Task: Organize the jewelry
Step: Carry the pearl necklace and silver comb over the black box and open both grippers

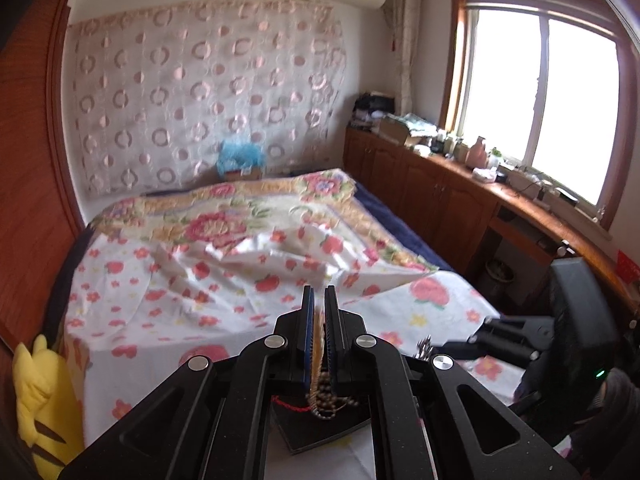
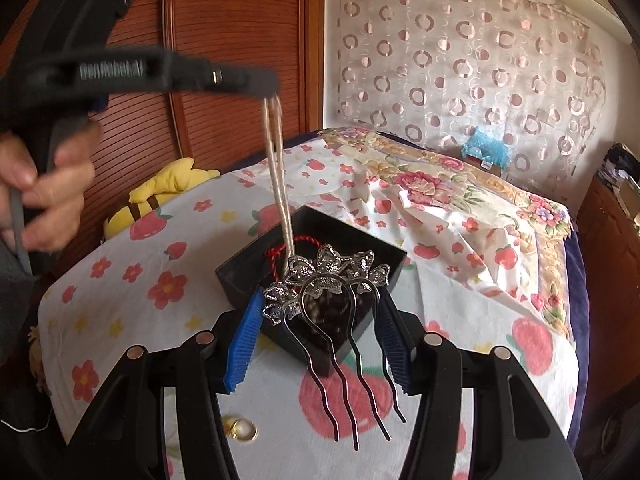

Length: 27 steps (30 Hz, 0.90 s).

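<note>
Left wrist view: the left gripper (image 1: pixel 319 300) is pointing out over a bed (image 1: pixel 168 280) spread with a flower-and-strawberry sheet. Its blue-padded fingers (image 1: pixel 307 320) are standing almost together, clamped on a beaded necklace (image 1: pixel 319 344) that is running down between them — dark brown beads are bunching at the bottom of the jaws, just above a black jewelry box (image 1: pixel 320 432) sitting on the sheet. A red cord (image 1: pixel 290 403) is showing beside the beads. At the right edge the right gripper (image 1: pixel 430 346) is reaching in with something silvery at its tip. A yellow plush toy (image 1: pixel 44 392) is leaning at the bed's left side.

Right wrist view: the right gripper (image 2: pixel 320 308) is holding a silver hair comb (image 2: pixel 332 288) — its blue pads (image 2: pixel 244 344) are standing apart, pressing on the ornate floral top from either side, with the four wavy prongs trailing back toward the camera. The comb is hovering over the near corner of the black jewelry box (image 2: pixel 240 268), which is sitting on the sheet with the red cord (image 2: pixel 276 252) and dark beads inside. The left gripper (image 2: pixel 268 84), gripped by a hand (image 2: pixel 48 184), is hanging above the box; a pale doubled strand (image 2: pixel 278 172) is dangling from its closed tip down into it. A gold ring (image 2: pixel 240 430) is lying on the sheet near the lower left.
</note>
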{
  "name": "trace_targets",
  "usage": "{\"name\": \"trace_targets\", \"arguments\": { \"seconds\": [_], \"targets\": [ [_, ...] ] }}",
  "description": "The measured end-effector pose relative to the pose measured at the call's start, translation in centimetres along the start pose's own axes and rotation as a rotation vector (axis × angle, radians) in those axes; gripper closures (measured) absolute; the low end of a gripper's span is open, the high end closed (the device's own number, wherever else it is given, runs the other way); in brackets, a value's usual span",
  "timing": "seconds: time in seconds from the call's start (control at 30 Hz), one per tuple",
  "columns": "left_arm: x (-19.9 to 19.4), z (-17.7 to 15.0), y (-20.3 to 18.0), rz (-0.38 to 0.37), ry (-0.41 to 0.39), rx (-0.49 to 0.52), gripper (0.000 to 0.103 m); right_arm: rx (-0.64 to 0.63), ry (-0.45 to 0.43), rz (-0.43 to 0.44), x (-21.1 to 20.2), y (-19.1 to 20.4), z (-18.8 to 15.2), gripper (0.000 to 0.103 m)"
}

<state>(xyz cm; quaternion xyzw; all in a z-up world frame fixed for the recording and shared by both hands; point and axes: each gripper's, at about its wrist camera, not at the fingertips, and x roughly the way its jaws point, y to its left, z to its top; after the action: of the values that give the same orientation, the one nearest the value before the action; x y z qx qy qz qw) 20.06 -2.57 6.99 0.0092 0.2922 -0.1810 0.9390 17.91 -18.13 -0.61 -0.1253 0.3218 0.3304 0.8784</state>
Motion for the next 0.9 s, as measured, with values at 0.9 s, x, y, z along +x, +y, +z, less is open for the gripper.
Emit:
{"name": "trace_targets", "arguments": {
  "seconds": [0.9],
  "targets": [
    [0.3,-6.9,7.6,0.162,0.067,-0.09,0.066,-0.085,0.101,0.066,9.5,2.0,3.9,0.045]
  ]
}}
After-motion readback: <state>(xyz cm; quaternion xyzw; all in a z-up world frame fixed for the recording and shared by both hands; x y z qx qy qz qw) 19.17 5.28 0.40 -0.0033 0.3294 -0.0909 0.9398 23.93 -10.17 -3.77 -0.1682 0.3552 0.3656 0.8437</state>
